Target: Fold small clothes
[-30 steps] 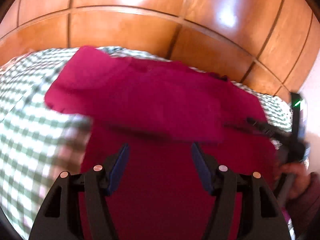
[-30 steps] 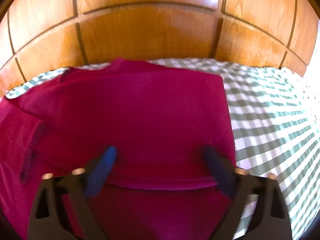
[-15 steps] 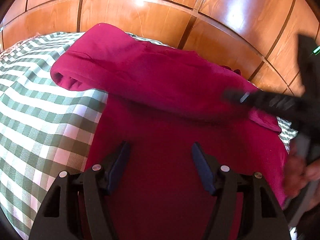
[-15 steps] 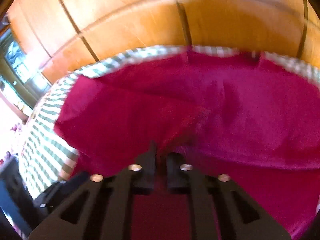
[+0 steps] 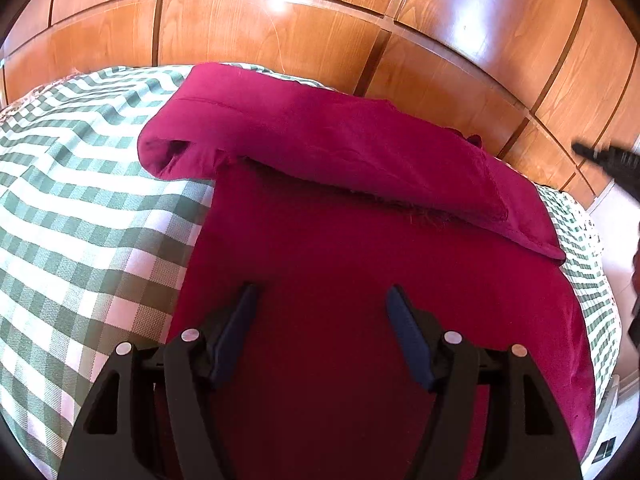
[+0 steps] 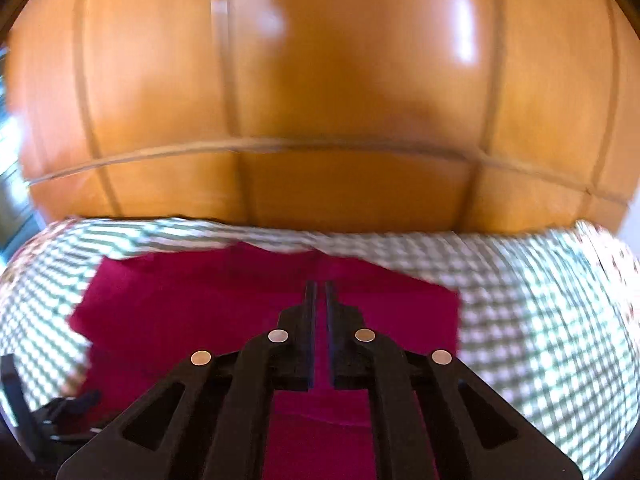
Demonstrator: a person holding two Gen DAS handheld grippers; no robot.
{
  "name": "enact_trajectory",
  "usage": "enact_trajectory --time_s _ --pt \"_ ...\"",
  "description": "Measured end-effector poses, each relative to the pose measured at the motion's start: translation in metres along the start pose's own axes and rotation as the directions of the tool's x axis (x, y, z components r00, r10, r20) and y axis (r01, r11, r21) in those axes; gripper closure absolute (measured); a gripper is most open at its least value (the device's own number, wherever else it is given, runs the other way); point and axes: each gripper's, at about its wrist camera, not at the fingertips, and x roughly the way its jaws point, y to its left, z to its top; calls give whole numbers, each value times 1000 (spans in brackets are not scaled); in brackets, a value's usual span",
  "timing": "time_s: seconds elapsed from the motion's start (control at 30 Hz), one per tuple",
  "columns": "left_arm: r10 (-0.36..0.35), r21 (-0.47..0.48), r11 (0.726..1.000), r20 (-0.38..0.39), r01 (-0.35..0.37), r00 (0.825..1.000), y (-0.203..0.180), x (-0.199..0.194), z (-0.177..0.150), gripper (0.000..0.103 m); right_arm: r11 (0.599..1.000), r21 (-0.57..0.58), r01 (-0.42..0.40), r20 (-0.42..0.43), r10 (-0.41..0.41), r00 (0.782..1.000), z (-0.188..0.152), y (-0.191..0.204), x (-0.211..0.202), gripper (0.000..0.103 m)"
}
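Note:
A magenta garment (image 5: 360, 264) lies on the green-and-white checked cloth (image 5: 80, 216), with its far part folded over toward me as a thick band (image 5: 320, 140). My left gripper (image 5: 320, 300) is open and empty, just above the garment's near half. In the right wrist view the same garment (image 6: 192, 304) lies flat below my right gripper (image 6: 319, 292), which is shut with nothing visible between its fingers and is raised above the cloth. The right gripper's tip also shows at the right edge of the left wrist view (image 5: 608, 158).
A glossy wooden panelled wall (image 5: 320, 20) stands right behind the checked surface (image 6: 540, 320). The surface's right edge drops off to a pale floor (image 5: 624, 216). The left gripper's body shows at the bottom left of the right wrist view (image 6: 48, 420).
My right gripper closed, swept across the garment and has now lifted up and away, empty. The folded band has settled flat. My left gripper stayed open and barely moved.

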Motion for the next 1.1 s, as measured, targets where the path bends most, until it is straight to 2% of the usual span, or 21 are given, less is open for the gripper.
enact_trajectory --time_s 0.03,0.1,0.23,0.3,0.33,0.37,0.47,0.53,0.57,0.6,0.63,0.67,0.83,0.9,1.0,1.1 --pt "2 5 1000 -2 -2 1000 -1 1 0 33 999 35 -7 -36 8 999 -7 -10 9 100" --pt "8 16 1000 -5 -8 1000 -4 2 0 31 990 123 -72 -101 85 991 -22 -28 24 100" --pt "17 25 1000 -6 -17 1000 -8 3 0 31 951 255 -177 -117 212 970 -42 -41 38 96" --pt "16 24 1000 -5 -16 1000 -8 3 0 31 939 278 -200 -104 237 966 -46 -32 42 52" --pt "17 25 1000 -6 -17 1000 -8 3 1 31 934 283 -217 -90 251 964 -48 -25 42 44" --pt "17 25 1000 -6 -17 1000 -8 3 1 31 926 287 -243 -89 279 956 -48 -17 46 41" --pt "20 26 999 -4 -20 1000 -8 3 1 31 915 274 -294 -126 338 933 -48 12 60 41" --pt "24 28 999 -1 -24 1000 -9 3 1 31 925 228 -305 -185 349 919 -48 39 76 45" --pt "24 28 999 0 -24 1000 -9 3 0 31 927 204 -314 -218 356 909 -50 52 85 58" --pt "24 28 999 1 -24 1000 -9 3 0 31 938 172 -300 -239 335 911 -51 63 89 73" --pt "22 27 999 2 -22 1000 -9 3 0 31 955 127 -268 -241 292 926 -50 72 89 79" --pt "20 26 999 2 -21 1000 -8 3 0 31 962 96 -254 -231 270 935 -46 78 86 97" --pt "9 17 1000 8 -9 1000 -5 2 -1 31 973 18 -229 -53 230 972 -13 71 25 99" --pt "6 16 1000 8 -7 1000 -4 2 -1 31 979 6 -203 8 203 979 -2 57 4 99" --pt "7 16 1000 8 -7 1000 -3 2 -2 31 989 25 -143 42 141 989 2 29 -6 99" --pt "10 18 1000 7 -10 1000 -4 2 -2 31 993 90 -81 14 80 997 -4 -1 4 99"
